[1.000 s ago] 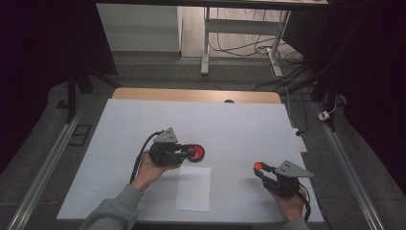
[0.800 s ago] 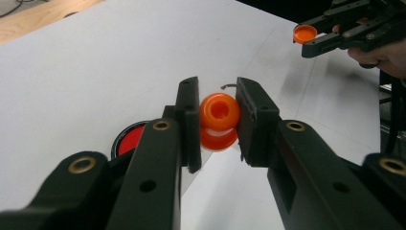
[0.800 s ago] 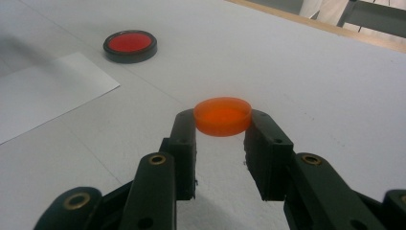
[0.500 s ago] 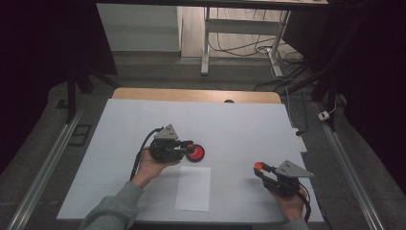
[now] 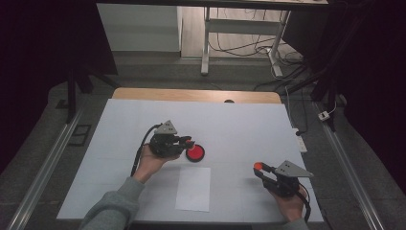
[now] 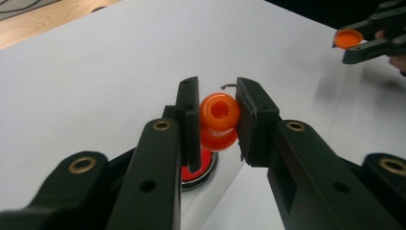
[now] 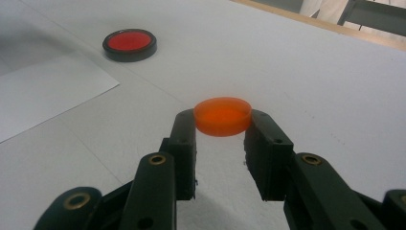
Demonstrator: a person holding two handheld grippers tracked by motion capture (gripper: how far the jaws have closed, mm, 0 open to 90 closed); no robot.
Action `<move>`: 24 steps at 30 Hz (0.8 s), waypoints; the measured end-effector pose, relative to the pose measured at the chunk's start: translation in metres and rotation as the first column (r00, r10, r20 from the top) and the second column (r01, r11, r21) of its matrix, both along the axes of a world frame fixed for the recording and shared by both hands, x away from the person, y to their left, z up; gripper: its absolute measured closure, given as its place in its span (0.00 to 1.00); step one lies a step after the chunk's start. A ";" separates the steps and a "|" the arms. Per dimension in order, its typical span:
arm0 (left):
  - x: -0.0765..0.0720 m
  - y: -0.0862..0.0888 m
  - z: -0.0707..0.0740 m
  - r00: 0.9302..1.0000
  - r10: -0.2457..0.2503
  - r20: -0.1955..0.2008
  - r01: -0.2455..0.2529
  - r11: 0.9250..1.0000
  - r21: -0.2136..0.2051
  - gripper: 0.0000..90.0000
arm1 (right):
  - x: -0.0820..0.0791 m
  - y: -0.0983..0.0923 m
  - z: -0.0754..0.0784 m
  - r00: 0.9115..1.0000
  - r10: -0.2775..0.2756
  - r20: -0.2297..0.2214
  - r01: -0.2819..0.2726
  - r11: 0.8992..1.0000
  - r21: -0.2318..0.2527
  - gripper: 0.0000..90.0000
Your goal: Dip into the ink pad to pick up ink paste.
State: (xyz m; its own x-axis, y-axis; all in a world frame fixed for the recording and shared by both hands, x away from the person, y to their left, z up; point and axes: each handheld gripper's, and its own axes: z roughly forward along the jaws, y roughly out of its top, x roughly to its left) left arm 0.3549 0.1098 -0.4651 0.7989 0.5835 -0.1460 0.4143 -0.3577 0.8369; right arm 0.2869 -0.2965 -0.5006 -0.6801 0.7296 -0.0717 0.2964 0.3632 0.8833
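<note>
Lifted the left gripper (image 5: 187,142) a little up and back off the red disc (image 5: 195,153) since a moment before. Kept the right gripper (image 5: 258,167) and the disc in the same spots.

Held the left gripper just above the white table (image 5: 239,124), near the middle. Squeezed its two black jaws on a small orange round thing with a hole (image 6: 219,109), seen in the left gripper view. Hung that thing just over the red disc with the black rim. Could not tell what the orange thing was.

Held the right gripper low at the near right side, well away from the left one. Pinched a flat orange cap (image 7: 222,116) between its jaw tips, off the table.

Left a white sheet of paper (image 5: 194,189) flat on the table, near the disc and between the two hands.
</note>
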 end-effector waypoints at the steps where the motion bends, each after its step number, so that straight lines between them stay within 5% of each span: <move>1: 0.002 0.000 -0.001 1.000 0.004 -0.002 -0.004 1.000 0.002 0.80 | 0.000 0.000 0.000 1.000 0.000 0.000 0.000 1.000 0.000 0.72; 24: 0.029 -0.019 -0.030 0.998 -0.020 -0.060 0.025 0.996 0.089 0.80 | -0.001 0.001 -0.002 1.000 -0.002 -0.005 0.002 1.000 -0.008 0.72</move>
